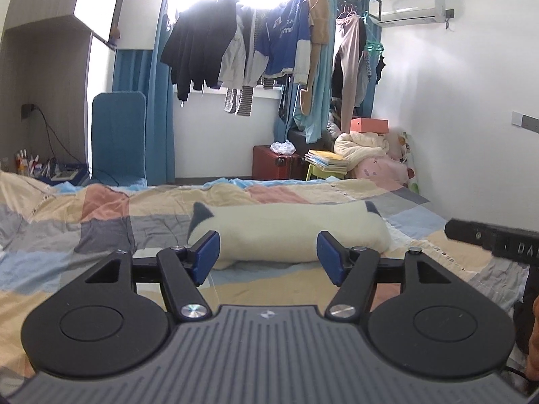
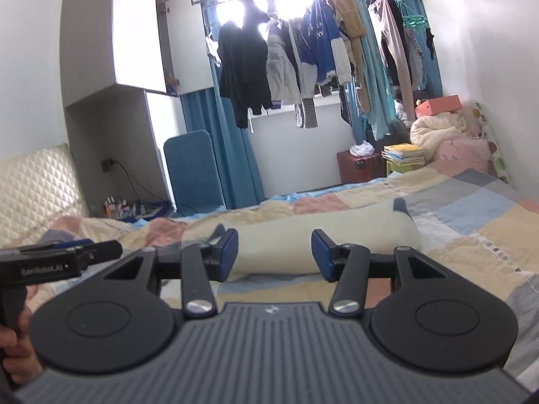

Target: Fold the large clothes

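Observation:
A cream folded garment (image 1: 286,232) with dark grey corners lies across the patchwork quilt (image 1: 101,222) of a bed. In the left wrist view my left gripper (image 1: 268,247) hovers just in front of it. Its blue pads (image 1: 206,256) stand well apart with nothing between them. The right wrist view shows the same garment (image 2: 289,235) beyond my right gripper (image 2: 274,247), which is also open and empty. Each gripper shows in the other's view: the right one (image 1: 488,237) at the right edge, the left one (image 2: 64,259) at the left edge, held by a hand (image 2: 15,346).
Several clothes (image 1: 262,43) hang on a rack by the window past the bed. On the floor beyond stand a blue chair (image 1: 118,134), a red suitcase (image 1: 276,165), stacked books (image 1: 326,160) and heaped bedding (image 1: 362,144). A padded headboard (image 2: 33,181) is at the left.

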`<state>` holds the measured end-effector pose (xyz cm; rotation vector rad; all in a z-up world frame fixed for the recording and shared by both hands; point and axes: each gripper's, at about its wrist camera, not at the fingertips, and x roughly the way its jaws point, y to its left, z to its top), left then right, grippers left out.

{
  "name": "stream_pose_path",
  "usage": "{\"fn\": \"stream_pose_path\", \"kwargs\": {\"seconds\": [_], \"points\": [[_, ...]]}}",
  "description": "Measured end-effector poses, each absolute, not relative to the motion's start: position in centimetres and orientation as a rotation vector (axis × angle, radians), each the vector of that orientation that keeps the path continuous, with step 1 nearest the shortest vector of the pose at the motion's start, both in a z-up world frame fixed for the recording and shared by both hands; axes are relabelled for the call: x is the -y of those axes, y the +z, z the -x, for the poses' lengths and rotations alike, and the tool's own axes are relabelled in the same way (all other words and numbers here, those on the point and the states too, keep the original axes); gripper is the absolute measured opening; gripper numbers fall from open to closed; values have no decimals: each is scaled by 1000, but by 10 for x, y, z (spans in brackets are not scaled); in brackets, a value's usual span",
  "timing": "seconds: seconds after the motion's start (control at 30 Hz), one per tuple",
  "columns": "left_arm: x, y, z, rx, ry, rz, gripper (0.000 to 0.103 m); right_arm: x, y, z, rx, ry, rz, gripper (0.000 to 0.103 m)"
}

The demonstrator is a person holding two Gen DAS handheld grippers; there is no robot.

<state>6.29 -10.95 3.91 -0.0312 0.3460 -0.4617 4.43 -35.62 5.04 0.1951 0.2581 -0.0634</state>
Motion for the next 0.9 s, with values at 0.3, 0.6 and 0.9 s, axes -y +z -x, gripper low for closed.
{"fn": "stream_pose_path", "kwargs": {"seconds": [0.3, 0.6, 0.9], "points": [[97, 19, -87, -395, -424, 66, 71, 351, 29, -56, -313, -88, -175, 52], [94, 5, -96, -433, -411, 72, 75, 347, 18, -61, -341, -102, -157, 52], [96, 7, -96, -441, -435, 90, 98, 355, 20, -62, -342, -129, -154, 56]]}}
